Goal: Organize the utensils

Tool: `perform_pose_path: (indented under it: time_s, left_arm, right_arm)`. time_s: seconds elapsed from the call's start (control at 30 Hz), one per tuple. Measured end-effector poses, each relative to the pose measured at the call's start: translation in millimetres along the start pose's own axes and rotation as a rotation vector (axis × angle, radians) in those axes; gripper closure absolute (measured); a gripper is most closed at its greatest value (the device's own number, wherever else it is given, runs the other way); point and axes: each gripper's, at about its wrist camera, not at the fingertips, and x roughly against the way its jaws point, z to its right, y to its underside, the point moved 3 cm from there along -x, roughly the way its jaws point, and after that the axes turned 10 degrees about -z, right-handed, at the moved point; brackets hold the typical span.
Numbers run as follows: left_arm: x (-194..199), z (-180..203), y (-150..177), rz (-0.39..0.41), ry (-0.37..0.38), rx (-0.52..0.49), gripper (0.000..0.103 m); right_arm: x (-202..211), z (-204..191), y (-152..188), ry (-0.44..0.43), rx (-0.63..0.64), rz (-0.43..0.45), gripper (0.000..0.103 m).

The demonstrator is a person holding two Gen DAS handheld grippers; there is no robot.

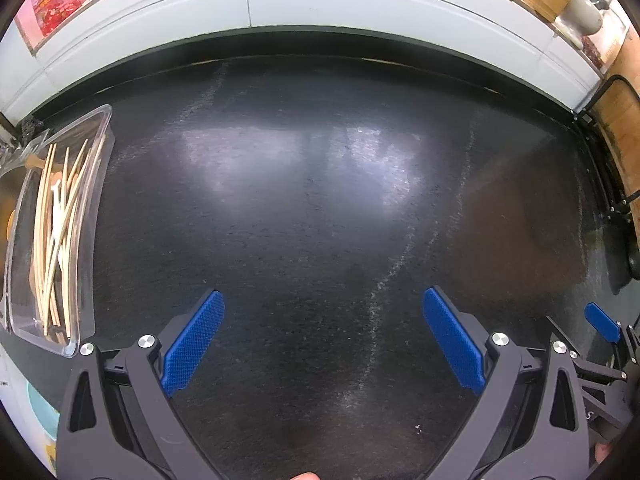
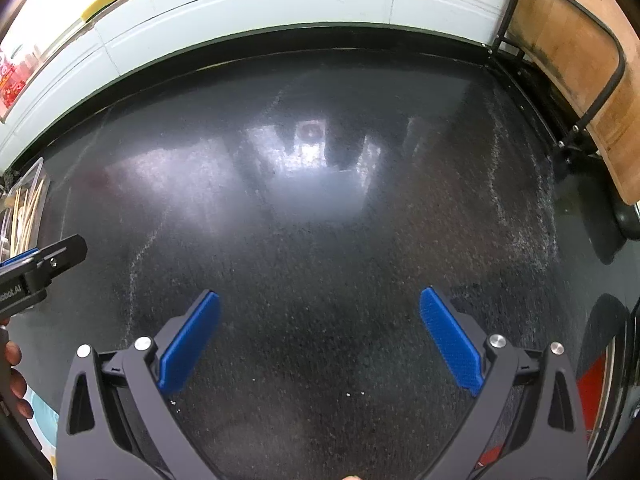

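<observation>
A clear plastic tray at the far left of the black countertop holds several wooden chopsticks and pale utensils. It also shows at the left edge of the right wrist view. My left gripper is open and empty, hovering over bare counter to the right of the tray. My right gripper is open and empty over the counter further right. A blue pad of the right gripper shows at the right of the left wrist view. The left gripper's side shows at the left of the right wrist view.
The black countertop ends at a white tiled wall behind. A wooden cutting board in a black wire rack stands at the right end. A dark object lies below it.
</observation>
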Motion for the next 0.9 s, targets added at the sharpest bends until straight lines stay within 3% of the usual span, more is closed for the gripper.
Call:
perform_pose_path:
  time_s: [0.53,0.9]
  left_arm:
    - [4.5,7.8,-2.1,0.042,-0.014,-0.058,0.006]
    - [1.8,1.1,-8.5,0.031,-0.013,-0.03,0.006]
  right_arm:
    - [2.6,4.3,0.9,-0.013,-0.03,0.008,0.006]
    - [-0.9,-0.2,-4.8,-0.016,-0.022,0.006,0.006]
